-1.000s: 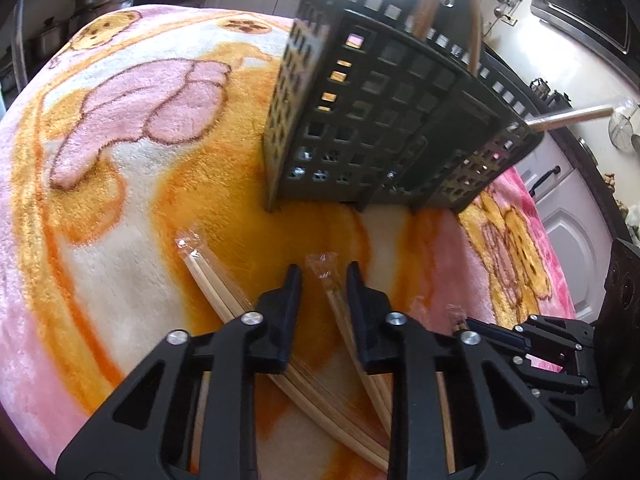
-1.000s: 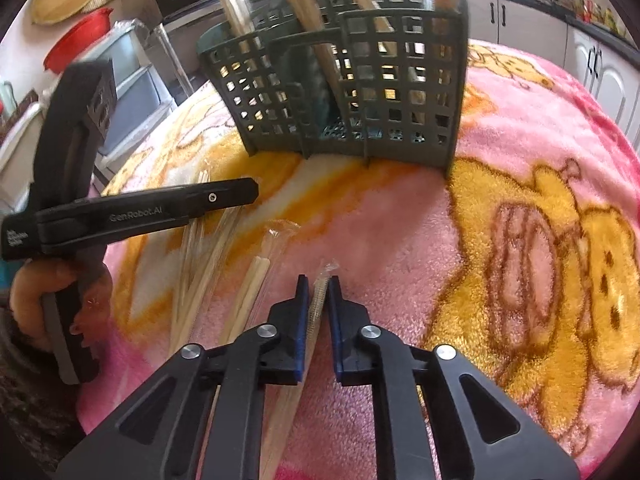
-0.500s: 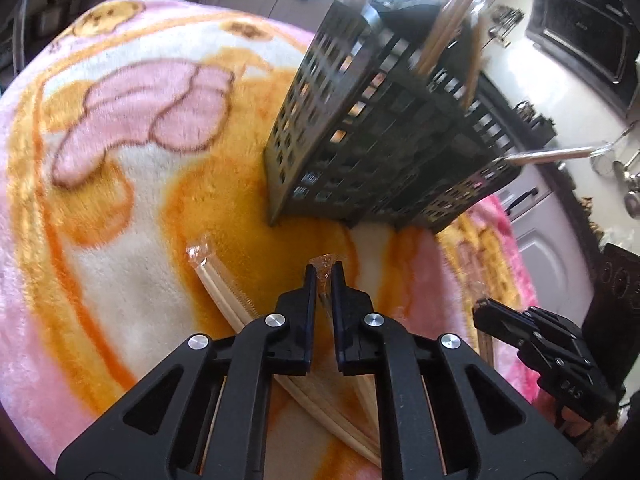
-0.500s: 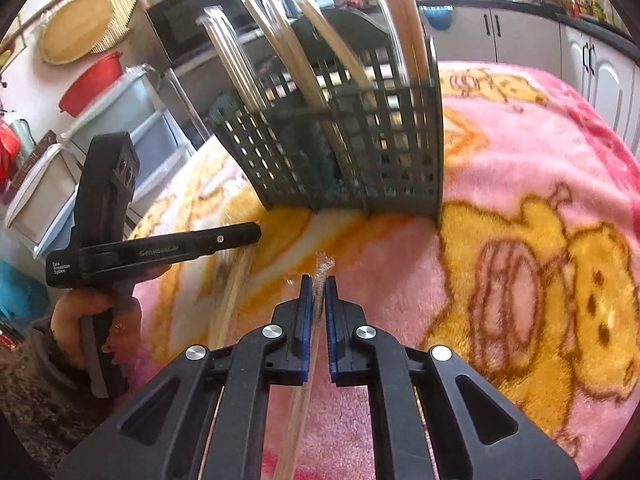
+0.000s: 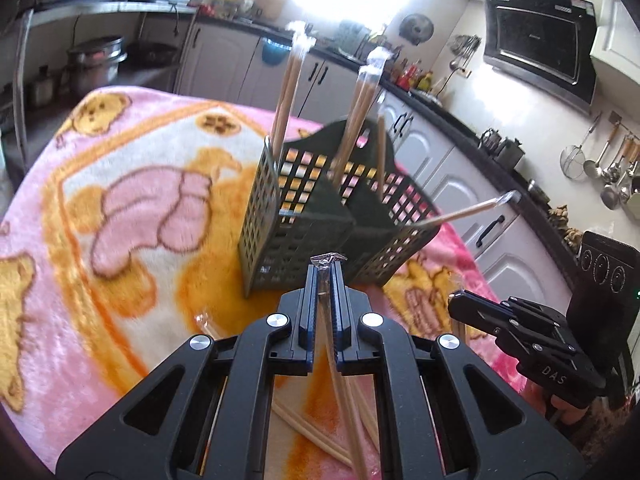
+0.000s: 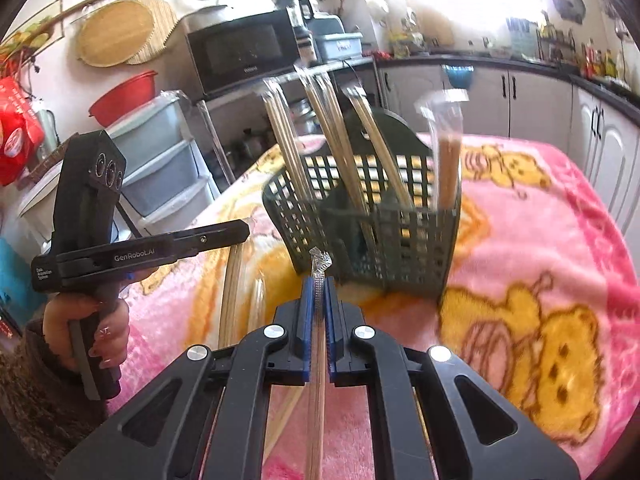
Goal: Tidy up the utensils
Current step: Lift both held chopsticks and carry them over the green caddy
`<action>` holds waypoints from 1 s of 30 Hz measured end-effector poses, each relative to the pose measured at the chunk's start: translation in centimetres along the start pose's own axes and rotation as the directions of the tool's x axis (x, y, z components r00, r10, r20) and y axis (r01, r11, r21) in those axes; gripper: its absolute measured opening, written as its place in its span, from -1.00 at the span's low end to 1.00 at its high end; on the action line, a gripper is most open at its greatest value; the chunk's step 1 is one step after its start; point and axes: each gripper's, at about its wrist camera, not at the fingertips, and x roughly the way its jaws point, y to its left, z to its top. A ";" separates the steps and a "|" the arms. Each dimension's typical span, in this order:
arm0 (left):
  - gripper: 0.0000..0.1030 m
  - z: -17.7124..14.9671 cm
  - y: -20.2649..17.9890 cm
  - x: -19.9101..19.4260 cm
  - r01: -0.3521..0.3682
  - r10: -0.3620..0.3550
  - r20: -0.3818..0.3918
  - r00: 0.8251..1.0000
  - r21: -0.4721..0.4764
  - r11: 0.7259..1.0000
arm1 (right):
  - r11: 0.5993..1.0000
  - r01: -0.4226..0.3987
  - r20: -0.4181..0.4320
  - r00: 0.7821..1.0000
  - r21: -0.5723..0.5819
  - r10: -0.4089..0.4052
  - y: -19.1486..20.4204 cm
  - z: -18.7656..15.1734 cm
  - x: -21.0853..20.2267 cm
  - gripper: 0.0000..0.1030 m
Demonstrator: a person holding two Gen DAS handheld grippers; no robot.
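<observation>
A dark green slotted utensil basket (image 5: 304, 216) stands on the blanket and holds several wrapped chopstick pairs (image 5: 286, 92). It also shows in the right wrist view (image 6: 400, 240). My left gripper (image 5: 323, 276) is shut on a wrapped chopstick pair (image 5: 340, 380), lifted and short of the basket. My right gripper (image 6: 319, 288) is shut on another wrapped chopstick pair (image 6: 316, 380), also raised in front of the basket. The right gripper shows at the right of the left wrist view (image 5: 520, 336); the left gripper shows at the left of the right wrist view (image 6: 160, 248).
More wrapped chopsticks (image 5: 304, 428) lie on the pink and orange blanket (image 5: 120, 208) below the grippers, also in the right wrist view (image 6: 232, 300). Kitchen cabinets (image 5: 452, 184) and a plastic drawer unit (image 6: 168, 176) surround the table.
Both grippers have lifted off the blanket with their chopstick pairs and tilted up toward the basket. The left gripper closed on its pair during this time.
</observation>
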 end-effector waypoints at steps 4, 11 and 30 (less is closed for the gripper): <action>-0.93 0.8 -0.5 -1.0 0.007 -0.007 0.036 0.999 0.007 1.000 | 1.000 0.001 0.038 0.999 -0.025 0.000 0.6 1.1 -0.6 -0.89; -0.94 2.3 -2.0 -2.7 0.019 -0.022 0.104 0.994 0.031 0.999 | 0.999 -0.003 0.107 0.994 -0.039 0.007 1.0 2.9 -1.6 -0.90; -0.95 5.9 -5.4 -5.2 0.056 -0.080 0.219 0.972 0.115 0.992 | 0.997 0.005 0.285 0.958 -0.073 0.016 2.2 6.7 -5.2 -0.90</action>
